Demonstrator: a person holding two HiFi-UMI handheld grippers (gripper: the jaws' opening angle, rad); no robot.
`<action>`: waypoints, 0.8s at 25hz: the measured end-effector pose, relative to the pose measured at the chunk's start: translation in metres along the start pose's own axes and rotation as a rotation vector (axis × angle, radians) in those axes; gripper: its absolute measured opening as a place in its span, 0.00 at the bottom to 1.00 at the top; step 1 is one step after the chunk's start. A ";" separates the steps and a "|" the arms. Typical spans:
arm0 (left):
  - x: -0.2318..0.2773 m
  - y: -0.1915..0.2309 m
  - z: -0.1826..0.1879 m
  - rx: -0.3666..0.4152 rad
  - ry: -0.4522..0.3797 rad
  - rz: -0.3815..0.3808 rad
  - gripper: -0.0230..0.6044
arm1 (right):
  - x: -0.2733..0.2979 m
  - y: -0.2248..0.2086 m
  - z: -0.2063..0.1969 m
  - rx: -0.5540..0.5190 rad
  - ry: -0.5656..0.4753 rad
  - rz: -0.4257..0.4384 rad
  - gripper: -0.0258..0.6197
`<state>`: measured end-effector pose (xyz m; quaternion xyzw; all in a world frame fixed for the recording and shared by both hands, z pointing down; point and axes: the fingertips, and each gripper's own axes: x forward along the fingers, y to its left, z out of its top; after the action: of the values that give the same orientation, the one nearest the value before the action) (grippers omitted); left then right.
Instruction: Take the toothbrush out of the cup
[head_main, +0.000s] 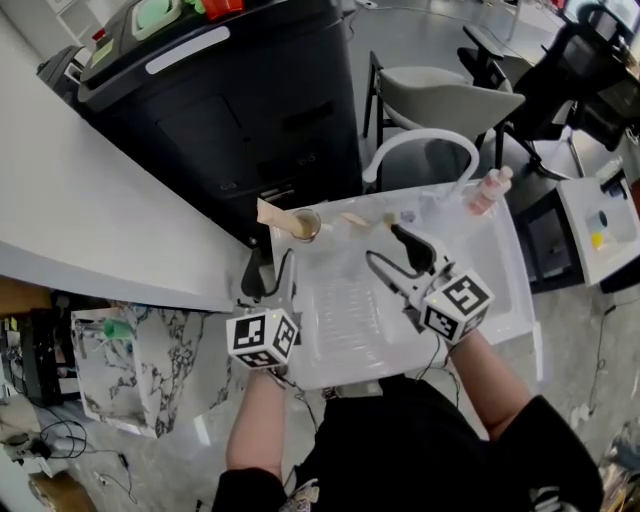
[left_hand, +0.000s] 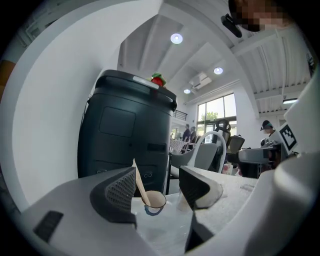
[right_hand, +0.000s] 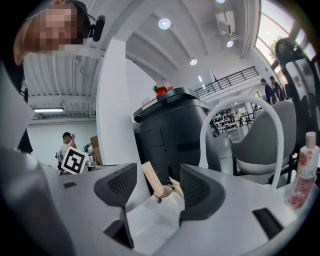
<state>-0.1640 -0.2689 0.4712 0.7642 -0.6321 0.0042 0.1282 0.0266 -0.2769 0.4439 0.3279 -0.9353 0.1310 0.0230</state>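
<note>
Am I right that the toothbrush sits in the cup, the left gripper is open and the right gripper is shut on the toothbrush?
Not quite: the right gripper is open too, jaws apart and empty, as the right gripper view shows. The toothbrush does sit in the cup, and the left gripper is open.

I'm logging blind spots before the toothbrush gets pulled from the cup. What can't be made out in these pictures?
- Toothbrush head: sunk in the cup, hidden by its wall in all three views.
- Small pale items right of the cup: head view, too small to identify.
- Pink bottle label: head view, too small to read.
</note>
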 end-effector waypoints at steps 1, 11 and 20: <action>0.007 0.004 -0.004 -0.009 0.007 0.009 0.44 | 0.001 -0.003 -0.002 0.002 0.006 0.003 0.46; 0.065 0.037 -0.043 -0.105 0.081 0.064 0.44 | 0.007 -0.028 -0.016 0.020 0.045 0.006 0.45; 0.103 0.061 -0.070 -0.211 0.130 0.079 0.44 | 0.005 -0.045 -0.028 0.029 0.077 -0.011 0.45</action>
<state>-0.1918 -0.3647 0.5679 0.7189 -0.6491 -0.0077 0.2486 0.0490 -0.3065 0.4815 0.3279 -0.9299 0.1571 0.0549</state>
